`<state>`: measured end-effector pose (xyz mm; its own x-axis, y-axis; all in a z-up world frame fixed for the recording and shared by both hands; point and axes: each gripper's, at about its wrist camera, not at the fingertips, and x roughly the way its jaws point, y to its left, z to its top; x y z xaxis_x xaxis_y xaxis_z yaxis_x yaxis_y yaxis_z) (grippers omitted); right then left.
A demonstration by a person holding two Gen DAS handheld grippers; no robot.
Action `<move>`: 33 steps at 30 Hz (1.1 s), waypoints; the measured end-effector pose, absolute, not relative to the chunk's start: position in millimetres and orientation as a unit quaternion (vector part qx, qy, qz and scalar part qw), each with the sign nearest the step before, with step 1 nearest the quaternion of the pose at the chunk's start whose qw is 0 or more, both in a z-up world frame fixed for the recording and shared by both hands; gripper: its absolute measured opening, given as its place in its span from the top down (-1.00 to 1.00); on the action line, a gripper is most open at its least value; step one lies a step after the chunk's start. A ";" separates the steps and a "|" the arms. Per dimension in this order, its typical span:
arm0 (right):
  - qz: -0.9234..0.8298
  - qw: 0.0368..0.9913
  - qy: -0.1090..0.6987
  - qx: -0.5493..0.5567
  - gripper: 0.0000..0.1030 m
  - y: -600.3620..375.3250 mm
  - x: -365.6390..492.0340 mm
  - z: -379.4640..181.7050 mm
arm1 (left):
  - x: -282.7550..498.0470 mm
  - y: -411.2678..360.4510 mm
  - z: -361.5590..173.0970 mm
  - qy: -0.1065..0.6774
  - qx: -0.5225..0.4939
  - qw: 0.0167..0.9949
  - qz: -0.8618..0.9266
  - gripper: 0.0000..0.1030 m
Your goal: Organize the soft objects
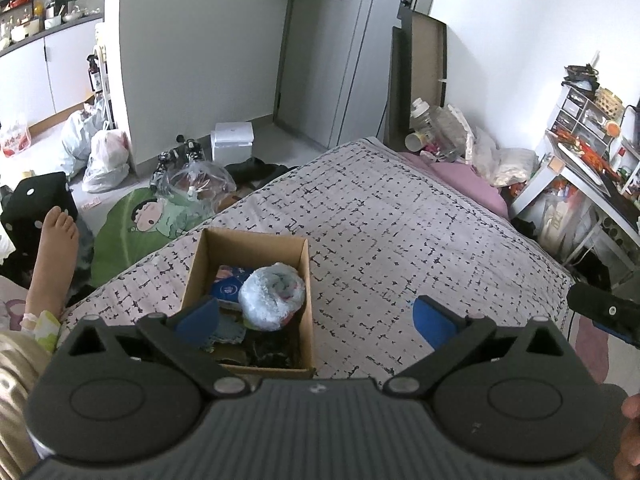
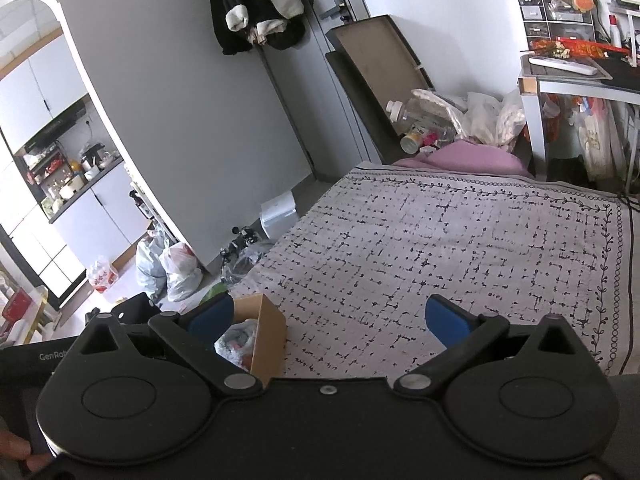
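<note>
A cardboard box [image 1: 306, 280] sits on the patterned bedspread [image 1: 400, 232] near its left edge. Inside lie a rolled light-blue fluffy towel [image 1: 272, 294], a blue packet [image 1: 226, 286] and dark soft items at the bottom. My left gripper [image 1: 316, 320] is open above the box's near right corner, its left blue pad over the box, nothing between its fingers. In the right wrist view the box [image 2: 270, 332] shows at lower left with colourful soft items inside. My right gripper [image 2: 328, 320] is open and holds nothing, hovering over the bedspread [image 2: 460, 248].
A pink pillow [image 1: 468, 180] and bags of clutter lie at the bed's far end. A desk [image 2: 572, 80] with drawers stands to the right. On the floor to the left are plastic bags [image 1: 106, 160], a green cushion [image 1: 132, 224] and a person's bare foot [image 1: 56, 240].
</note>
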<state>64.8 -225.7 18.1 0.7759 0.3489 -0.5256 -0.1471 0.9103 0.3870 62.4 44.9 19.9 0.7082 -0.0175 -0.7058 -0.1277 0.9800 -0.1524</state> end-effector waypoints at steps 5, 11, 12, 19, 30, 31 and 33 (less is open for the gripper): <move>0.139 0.928 0.306 0.159 -1.00 -229.8 57.8 20.3 | 55.0 41.7 23.8 0.380 -0.090 0.920 0.035 -0.99; 0.146 0.927 0.312 0.150 -1.00 -232.1 50.6 21.1 | 46.7 34.9 26.6 0.379 -0.066 0.922 0.037 -0.99; 0.147 0.926 0.314 0.148 -1.00 -232.3 49.8 20.9 | 45.0 34.0 26.8 0.380 -0.065 0.922 0.036 -0.99; 0.160 0.922 0.327 0.130 -1.00 -229.3 41.5 17.1 | 34.8 31.6 22.1 0.389 -0.052 0.919 0.039 -0.99; 0.158 0.920 0.341 0.111 -1.00 -227.1 26.6 13.7 | 17.1 30.1 20.0 0.394 -0.029 0.918 0.043 -0.99; 0.159 0.920 0.340 0.112 -1.00 -226.8 25.8 14.5 | 16.0 30.8 19.5 0.394 -0.029 0.918 0.044 -0.99; 0.165 0.920 0.338 0.110 -1.00 -226.4 23.8 16.3 | 14.6 32.1 18.3 0.396 -0.028 0.917 0.047 -0.99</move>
<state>23.8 -226.4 16.3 0.7173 0.3775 -0.5857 -0.2290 0.9216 0.3135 14.6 32.1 18.3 0.6818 0.0639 -0.7287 -0.1082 0.9940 -0.0141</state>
